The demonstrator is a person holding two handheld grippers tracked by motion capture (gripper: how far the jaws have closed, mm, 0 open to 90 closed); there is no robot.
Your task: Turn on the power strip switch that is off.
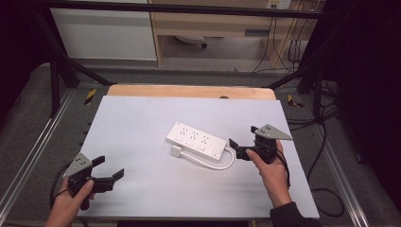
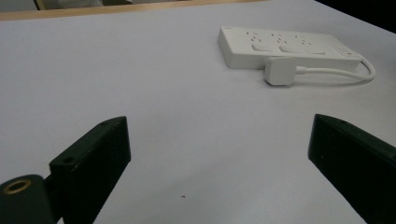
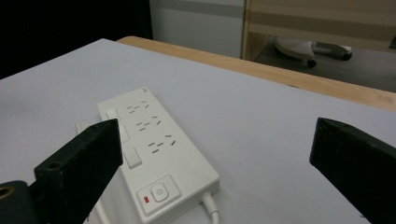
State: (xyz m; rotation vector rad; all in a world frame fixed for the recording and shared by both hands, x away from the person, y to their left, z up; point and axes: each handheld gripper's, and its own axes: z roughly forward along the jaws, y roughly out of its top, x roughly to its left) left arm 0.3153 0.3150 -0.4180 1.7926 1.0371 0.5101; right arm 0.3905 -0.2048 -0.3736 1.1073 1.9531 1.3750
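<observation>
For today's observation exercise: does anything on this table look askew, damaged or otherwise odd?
Nothing looks damaged. The white plastic power strip lies flat but diagonal to the edges of the white table; its white cable loops back, with the white plug resting unplugged beside it.

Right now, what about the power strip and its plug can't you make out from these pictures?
- Plug prongs: left gripper view, hidden beneath its body.
- Power strip near left edge: right gripper view, behind the right hand-held gripper.
- Button marking: high view, too small.
- Cable: right gripper view, cut off at the bottom edge.
</observation>
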